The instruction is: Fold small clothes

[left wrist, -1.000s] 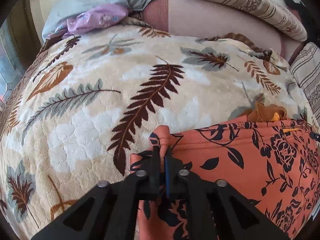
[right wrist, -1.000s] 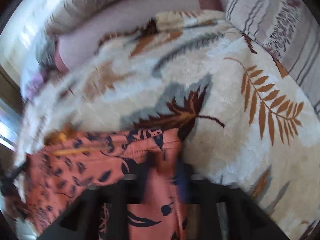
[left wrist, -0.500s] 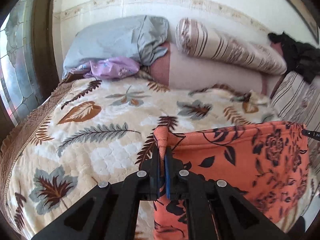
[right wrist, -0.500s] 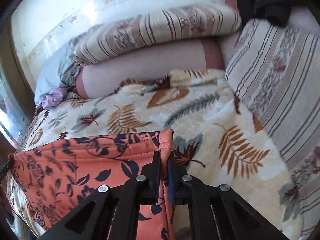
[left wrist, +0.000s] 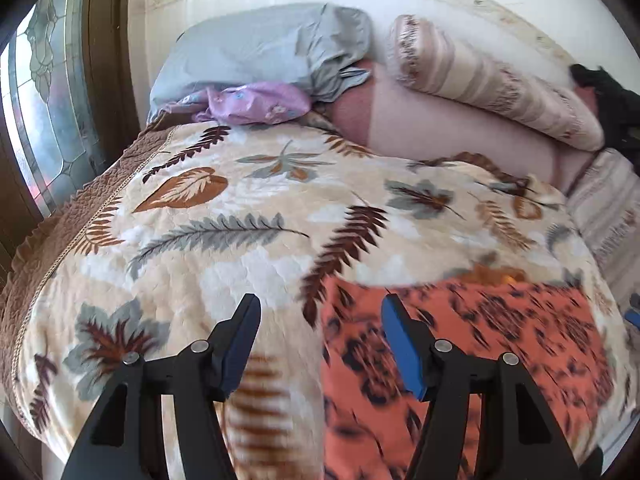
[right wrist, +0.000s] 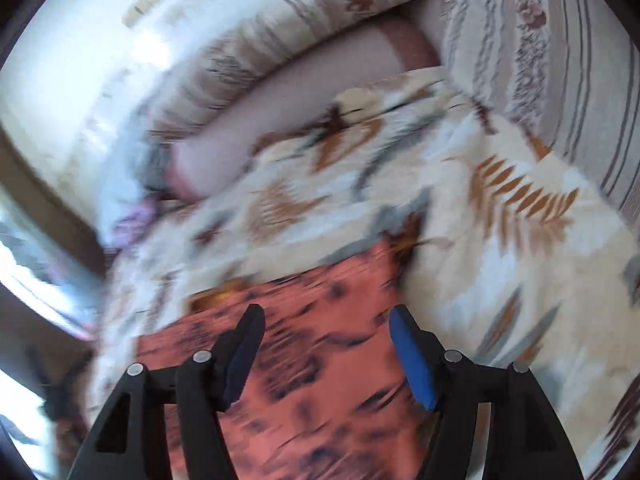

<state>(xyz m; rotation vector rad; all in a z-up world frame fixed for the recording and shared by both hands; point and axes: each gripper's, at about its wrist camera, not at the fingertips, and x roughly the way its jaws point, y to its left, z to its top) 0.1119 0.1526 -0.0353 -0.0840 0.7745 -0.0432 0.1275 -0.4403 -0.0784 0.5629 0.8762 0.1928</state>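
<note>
An orange garment with a dark floral print [left wrist: 472,344] lies on the leaf-patterned blanket [left wrist: 224,248] at the near edge of the bed; it also shows, blurred, in the right wrist view [right wrist: 320,360]. My left gripper [left wrist: 318,312] is open and empty, over the garment's left edge. My right gripper [right wrist: 326,322] is open and empty, over the garment's right part. A small orange piece [left wrist: 496,274] peeks out at the garment's far edge.
A grey pillow [left wrist: 272,52], a purple cloth [left wrist: 256,102], a striped bolster [left wrist: 480,80] and a pink bolster [left wrist: 448,128] lie at the head of the bed. A striped cushion [right wrist: 560,60] is on the right. A window [left wrist: 36,92] is on the left.
Both grippers were shut on the garment's upper corners and held it up; now both have opened and let go, and the garment lies on the blanket.
</note>
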